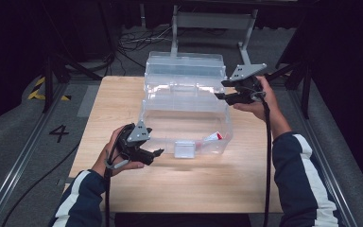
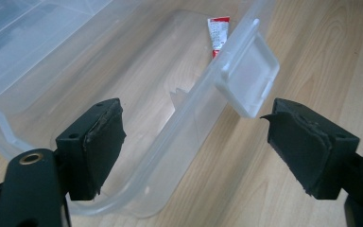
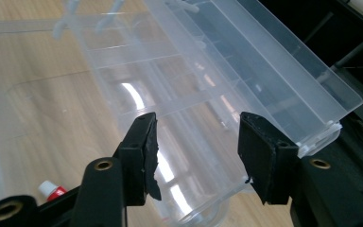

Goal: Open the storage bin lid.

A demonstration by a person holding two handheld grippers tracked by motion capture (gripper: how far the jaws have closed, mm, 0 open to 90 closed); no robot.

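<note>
A clear plastic box (image 1: 170, 127) stands on the wooden table with its lid (image 1: 184, 64) tipped up at the back. A red and white tube (image 1: 212, 137) lies inside at the front right corner. My left gripper (image 1: 157, 155) hovers at the box's front left, open. In the left gripper view its jaws (image 2: 194, 142) straddle the front wall (image 2: 189, 99) without touching it, the white latch (image 2: 250, 78) just ahead and the tube (image 2: 217, 33) beyond. My right gripper (image 1: 219, 90) is at the box's right rear, open. Its jaws (image 3: 196, 146) face the lid (image 3: 264, 61), pads off the plastic.
The table's front edge lies close behind my left hand. Bare wood lies left of and in front of the box. Past the far edge are a metal stand (image 1: 212, 21) and cables (image 1: 137, 42) on the dark floor.
</note>
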